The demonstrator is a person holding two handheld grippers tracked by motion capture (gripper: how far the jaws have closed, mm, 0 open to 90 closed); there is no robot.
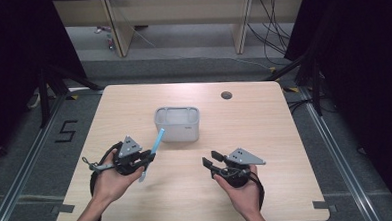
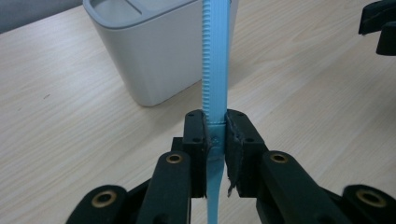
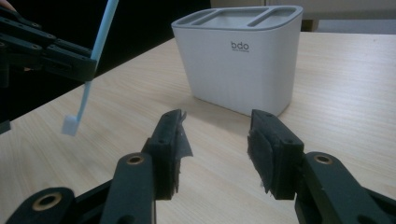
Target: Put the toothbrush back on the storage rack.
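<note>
A light blue toothbrush (image 1: pixel 156 144) is clamped mid-handle in my left gripper (image 1: pixel 148 158), which is shut on it. In the left gripper view its ribbed handle (image 2: pixel 215 70) rises from the jaws in front of the grey-white holder (image 2: pixel 154 60). The holder (image 1: pixel 177 124) stands mid-table, just beyond the brush's upper end. In the right gripper view the toothbrush (image 3: pixel 96 49) slants down to a white head (image 3: pixel 70 125) just above the table. My right gripper (image 1: pixel 210 158) is open and empty, its jaws (image 3: pixel 217 126) pointing at the holder (image 3: pixel 243 70), well short of it.
The wooden table (image 1: pixel 265 132) has a round cable hole (image 1: pixel 226 95) at the back right. Dark curtains flank both sides. Wooden furniture legs and cables lie on the floor beyond the far edge. The right gripper's jaw tips (image 2: pixel 379 25) show at the left gripper view's top right.
</note>
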